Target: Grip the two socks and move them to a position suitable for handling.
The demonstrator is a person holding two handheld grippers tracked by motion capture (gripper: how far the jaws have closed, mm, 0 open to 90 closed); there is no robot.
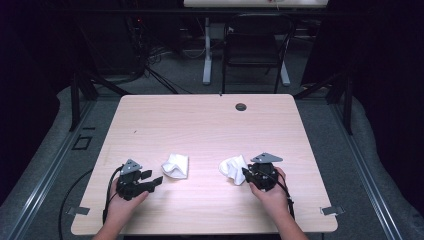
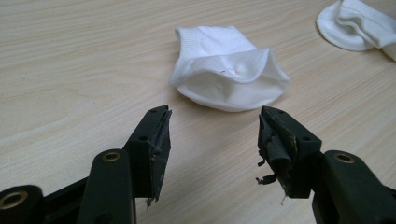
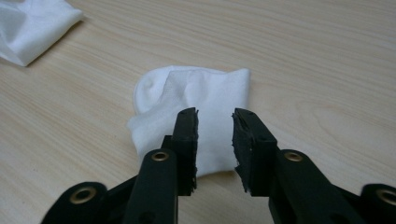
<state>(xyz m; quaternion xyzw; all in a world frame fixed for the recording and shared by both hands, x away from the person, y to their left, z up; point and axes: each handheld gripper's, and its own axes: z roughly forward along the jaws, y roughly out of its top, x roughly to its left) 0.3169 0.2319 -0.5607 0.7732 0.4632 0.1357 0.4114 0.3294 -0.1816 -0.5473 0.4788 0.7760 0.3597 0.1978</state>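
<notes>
Work in hand: 2 white socks lie on the wooden table (image 1: 200,120), 1 before each gripper; judged to be the approach ahead of picking them up.

Left sock (image 1: 176,165): lies flat near the table's middle, just ahead of the left gripper (image 1: 152,179), apart from it. In the left gripper view the left sock (image 2: 229,74) turns its open cuff toward the jaws, a likely edge for a pinch.

Left gripper state: in its own view the left gripper (image 2: 214,133) has its jaws spread wide, nothing between them, tips short of the cuff. Held low and level, judged so as to slide onto the near edge.

Right sock (image 1: 234,168): crumpled, to the right of the left sock, well apart from it. In the right gripper view the right sock (image 3: 196,116) lies directly under the jaw tips.

Right gripper state: the right gripper (image 1: 246,173) sits at the sock's right edge. In its own view the right gripper (image 3: 215,126) has its jaws parted by a narrow gap over the fabric, not clamped on it.

Contact: whether the right jaw tips touch the cloth cannot be told.

Hidden or cut off: the near edge of the right sock is covered by the jaws; the forearms are cut by the bottom of the high view; the room beyond the table is too dark to read.

Wear: the pads (image 2: 275,149) are frayed, with loose shreds.
</notes>
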